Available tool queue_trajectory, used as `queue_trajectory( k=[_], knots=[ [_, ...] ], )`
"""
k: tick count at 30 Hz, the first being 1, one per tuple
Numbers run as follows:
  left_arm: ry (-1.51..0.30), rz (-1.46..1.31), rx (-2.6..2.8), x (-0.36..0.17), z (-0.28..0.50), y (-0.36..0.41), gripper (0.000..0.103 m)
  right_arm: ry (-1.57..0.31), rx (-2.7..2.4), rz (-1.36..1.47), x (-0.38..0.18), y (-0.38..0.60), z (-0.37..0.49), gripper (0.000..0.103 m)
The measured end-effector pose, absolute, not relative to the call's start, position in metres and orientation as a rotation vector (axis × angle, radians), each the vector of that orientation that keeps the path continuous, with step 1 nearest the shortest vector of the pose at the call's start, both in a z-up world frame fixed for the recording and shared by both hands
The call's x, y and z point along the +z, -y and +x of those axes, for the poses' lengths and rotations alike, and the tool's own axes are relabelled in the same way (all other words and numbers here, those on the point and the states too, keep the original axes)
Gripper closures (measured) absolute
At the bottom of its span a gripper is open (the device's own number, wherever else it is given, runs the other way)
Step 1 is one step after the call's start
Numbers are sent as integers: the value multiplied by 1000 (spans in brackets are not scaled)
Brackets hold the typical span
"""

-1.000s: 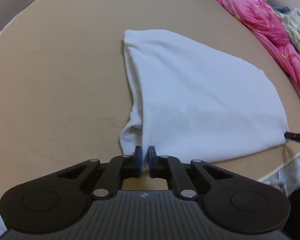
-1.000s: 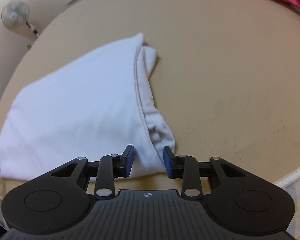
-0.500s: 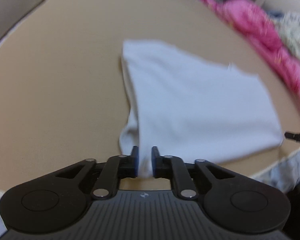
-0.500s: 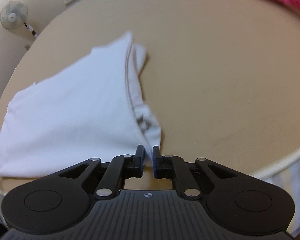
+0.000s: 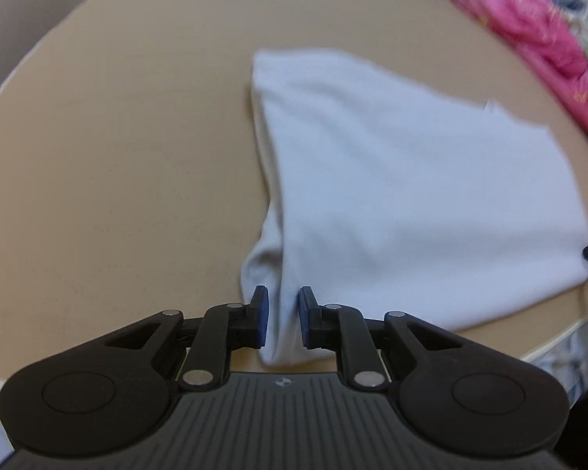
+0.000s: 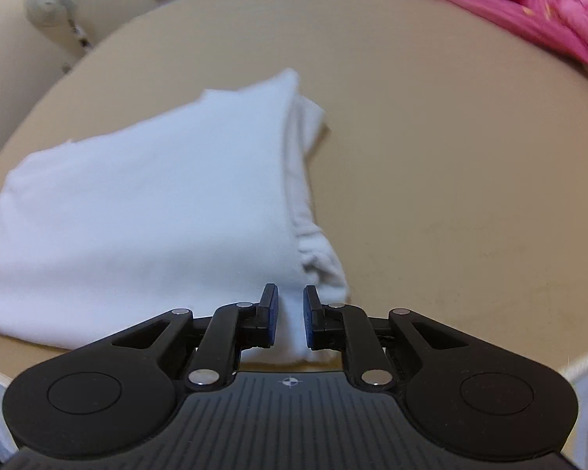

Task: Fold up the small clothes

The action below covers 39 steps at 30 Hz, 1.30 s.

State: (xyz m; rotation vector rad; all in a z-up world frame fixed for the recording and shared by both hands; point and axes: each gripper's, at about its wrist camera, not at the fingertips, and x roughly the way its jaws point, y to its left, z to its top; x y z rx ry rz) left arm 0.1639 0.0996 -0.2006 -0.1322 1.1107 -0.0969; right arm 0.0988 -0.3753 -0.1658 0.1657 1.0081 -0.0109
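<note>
As viewed from the left wrist, shows a white garment (image 5: 411, 196) folded into a rough rectangle and lying flat on a tan tabletop (image 5: 117, 156), filling the centre and right of the frame. Has its thick folded edge running from the upper middle down to the bottom centre, with a looser under-layer bulging out to the left near the bottom. Reaches with its lower left corner into the left gripper (image 5: 282, 321) at the bottom centre. Shows that gripper's blue-lined jaws set to a narrow gap, having just been opening, with the white corner lying between them and seemingly not pinched.

Seen from the right wrist, shows the same garment (image 6: 137, 215) across the left half of the frame, its folded edge now on the right side and wrinkled near the bottom. Puts its lower right corner inside the right gripper (image 6: 290, 317) at the bottom centre, jaws likewise narrow and just opened further, fabric between the pads and apparently loose.

Leaves bare tabletop (image 6: 450, 156) across the right of that view. Beyond the table, shows crumpled pink bedding (image 5: 537, 31) in the upper right of the left view and again (image 6: 509, 8) in the upper right of the right view. Shows a pale standing fan (image 6: 49, 4) in the upper left of the right view. Blurs both pictures slightly.
</note>
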Motion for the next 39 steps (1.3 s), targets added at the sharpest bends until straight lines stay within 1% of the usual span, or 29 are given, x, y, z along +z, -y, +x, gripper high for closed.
queue_trajectory(
  k=[3, 5, 11, 15, 22, 24, 27, 28, 31, 33, 35, 36, 37, 39],
  knots=[
    [-1096, -143, -92, -197, 161, -100, 86, -914, 12, 172, -149, 374, 92, 88],
    [-1091, -137, -88, -196, 160, -100, 86, -890, 7, 166, -147, 374, 92, 86],
    [-1069, -148, -95, -190, 154, -101, 86, -888, -22, 159, -151, 372, 101, 85],
    [-1049, -171, -103, -184, 164, -101, 86, -948, -56, 118, -170, 369, 113, 85],
    [-948, -238, -133, -167, 169, -102, 86, -934, -76, 108, -172, 366, 117, 85],
    [-967, -221, -124, -171, 175, -99, 86, -921, -79, 115, -170, 366, 115, 85],
    [-1103, -138, -52, -196, 187, -95, 86, -934, -79, 95, -173, 367, 116, 84],
    [-1118, -142, -42, -200, 189, -95, 86, -934, -81, 91, -173, 366, 116, 83],
    [-1064, -157, -56, -189, 187, -96, 86, -904, -93, 94, -167, 365, 114, 83],
    [-1043, -183, -54, -185, 185, -100, 86, -873, -94, 92, -163, 364, 112, 80],
    [-1063, -181, -30, -188, 186, -103, 85, -898, -100, 82, -167, 364, 113, 78],
    [-1083, -172, -18, -191, 187, -104, 82, -942, -108, 74, -174, 365, 115, 73],
    [-1099, -167, -13, -194, 186, -105, 80, -976, -113, 74, -180, 365, 115, 71],
    [-1085, -174, -12, -189, 184, -108, 78, -960, -128, 74, -178, 362, 113, 70]
  ],
)
